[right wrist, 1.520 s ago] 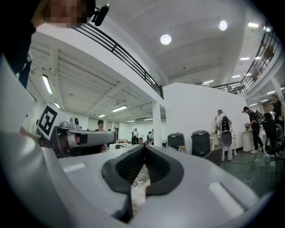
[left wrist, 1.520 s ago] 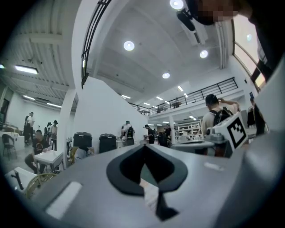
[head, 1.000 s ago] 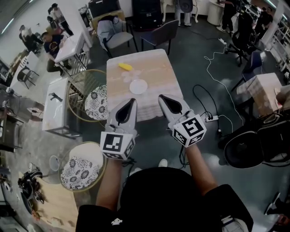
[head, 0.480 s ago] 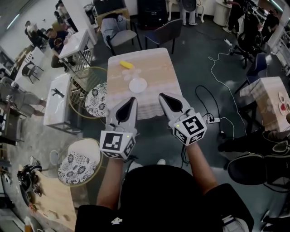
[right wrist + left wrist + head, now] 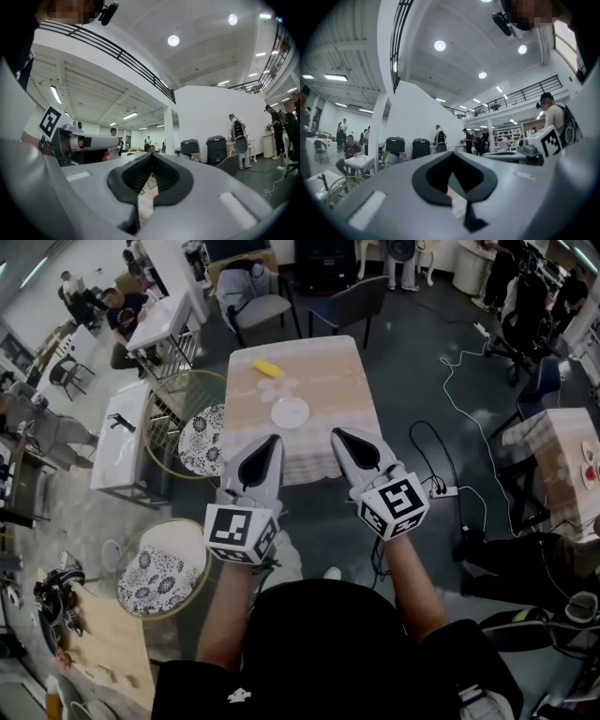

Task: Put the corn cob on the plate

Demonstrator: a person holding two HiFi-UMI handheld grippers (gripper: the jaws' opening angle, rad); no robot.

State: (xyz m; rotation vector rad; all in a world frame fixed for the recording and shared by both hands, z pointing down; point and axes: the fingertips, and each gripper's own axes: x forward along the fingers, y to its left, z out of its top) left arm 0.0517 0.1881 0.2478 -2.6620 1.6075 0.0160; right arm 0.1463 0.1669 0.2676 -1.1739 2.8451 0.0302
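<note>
Two grey, hard-shelled grippers point level toward a rectangular table with a pale, wood-grained top, each carried in one of the person's hands and each bearing a white cube with black square markers at its rear. The left gripper tapers to a narrow beak. In the left gripper view its smooth black pads curve in to meet at the tip, so the jaws are closed together and hold nothing. The right gripper has the same tapered shape. In the right gripper view its ribbed black pads also meet at the tip, closed on nothing. Both tips sit near the table's near edge, side by side and apart from each other. The corn cob, a short yellow cylinder, lies on the far left part of the table top, well away from both grippers. The plate, a small round white disc, sits nearer the middle of the table, close to the cob but not touching it. Left of the table stand two round stools with thin gold wire frames and black-and-white patterned seats. A white cable snakes across the dark floor on the right.
</note>
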